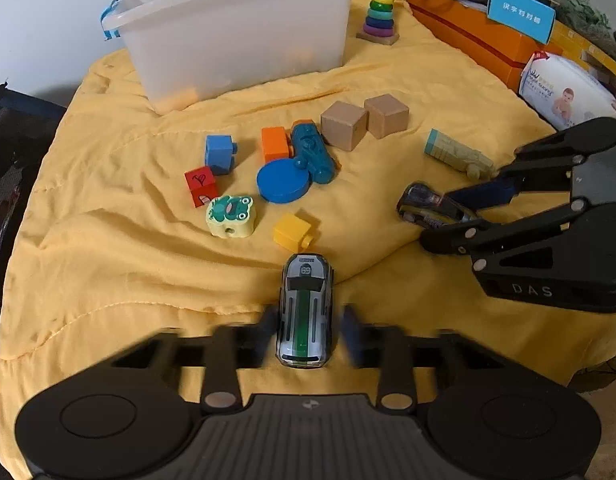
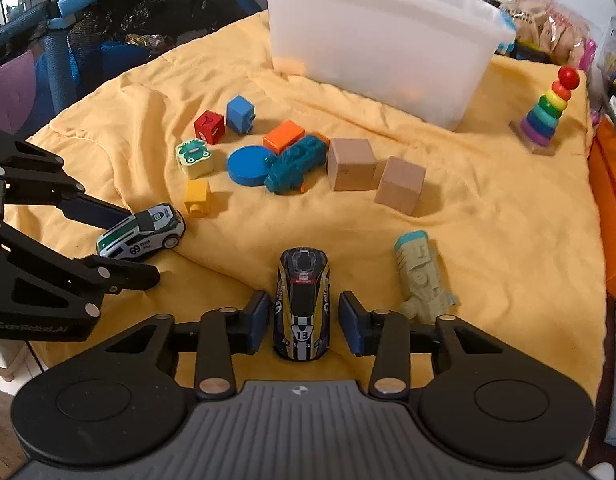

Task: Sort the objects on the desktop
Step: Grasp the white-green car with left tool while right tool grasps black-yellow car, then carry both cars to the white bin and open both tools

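Left gripper (image 1: 308, 330) fingers apart, white-green toy car (image 1: 305, 316) between them, not clamped; right gripper (image 2: 304, 322) fingers apart, gaps either side of black-yellow toy car (image 2: 302, 306); plastic bin (image 2: 372, 36) far ahead

A child's room at home: toys lay scattered on a yellow quilt (image 1: 108, 208), beside a rainbow stacking tower (image 1: 381, 8), a pack of baby wipes (image 1: 568, 92) (a baby pictured on it) and a mesh-sided playpen (image 2: 120, 20).
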Demonstrator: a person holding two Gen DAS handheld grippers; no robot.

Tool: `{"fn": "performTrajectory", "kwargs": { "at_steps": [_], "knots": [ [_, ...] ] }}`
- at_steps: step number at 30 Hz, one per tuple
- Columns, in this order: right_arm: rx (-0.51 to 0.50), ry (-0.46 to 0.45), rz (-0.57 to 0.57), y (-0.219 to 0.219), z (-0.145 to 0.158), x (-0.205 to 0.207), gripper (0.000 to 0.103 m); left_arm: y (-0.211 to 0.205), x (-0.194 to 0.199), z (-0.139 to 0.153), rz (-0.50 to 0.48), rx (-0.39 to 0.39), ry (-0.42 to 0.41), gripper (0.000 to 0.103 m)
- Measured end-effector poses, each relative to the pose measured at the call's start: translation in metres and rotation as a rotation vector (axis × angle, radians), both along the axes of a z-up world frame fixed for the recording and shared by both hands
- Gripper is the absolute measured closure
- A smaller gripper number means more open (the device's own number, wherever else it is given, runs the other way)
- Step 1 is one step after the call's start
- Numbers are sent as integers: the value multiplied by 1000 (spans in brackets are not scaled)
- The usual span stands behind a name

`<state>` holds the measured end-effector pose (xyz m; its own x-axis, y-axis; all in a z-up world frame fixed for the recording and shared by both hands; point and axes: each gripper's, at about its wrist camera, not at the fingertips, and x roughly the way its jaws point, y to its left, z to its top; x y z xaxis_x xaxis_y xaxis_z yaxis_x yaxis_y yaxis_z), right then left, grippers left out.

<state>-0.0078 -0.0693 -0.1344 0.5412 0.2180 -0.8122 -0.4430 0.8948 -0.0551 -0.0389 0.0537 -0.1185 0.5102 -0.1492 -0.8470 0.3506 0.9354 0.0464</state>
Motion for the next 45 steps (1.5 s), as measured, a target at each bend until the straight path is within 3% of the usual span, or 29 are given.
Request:
{"fn": "performTrajectory", "kwargs": {
  "at_steps": [5,13,20,25,29,32,36,40,45],
  "knots": [
    [17,0,16,1,10,-1,70,-4,6,19,-25,57,-57,70],
    [38,-113,10,3,58,31,70,-1,52,68,-15,55,-184,70],
    [41,-255,-14,0,106,84,70,4,127,123,43,48,-348,70],
    [68,-328,-57,-3,142,137,70,2,181,143,60,80,-417,70],
    [99,-314,-92,-8,150,184,70,4,231,132,101,92,-377,70],
    [100,-287,-121,-8,143,207,70,3,264,108,131,99,-297,70],
    [78,-244,-148,-4,122,231,69,10,280,85,173,18,-187,67],
    [69,-195,-164,0,107,239,66,8,267,90,155,26,-214,58],
    [85,-232,-155,-3,120,223,64,9,237,116,180,28,-280,54]
  ]
}}
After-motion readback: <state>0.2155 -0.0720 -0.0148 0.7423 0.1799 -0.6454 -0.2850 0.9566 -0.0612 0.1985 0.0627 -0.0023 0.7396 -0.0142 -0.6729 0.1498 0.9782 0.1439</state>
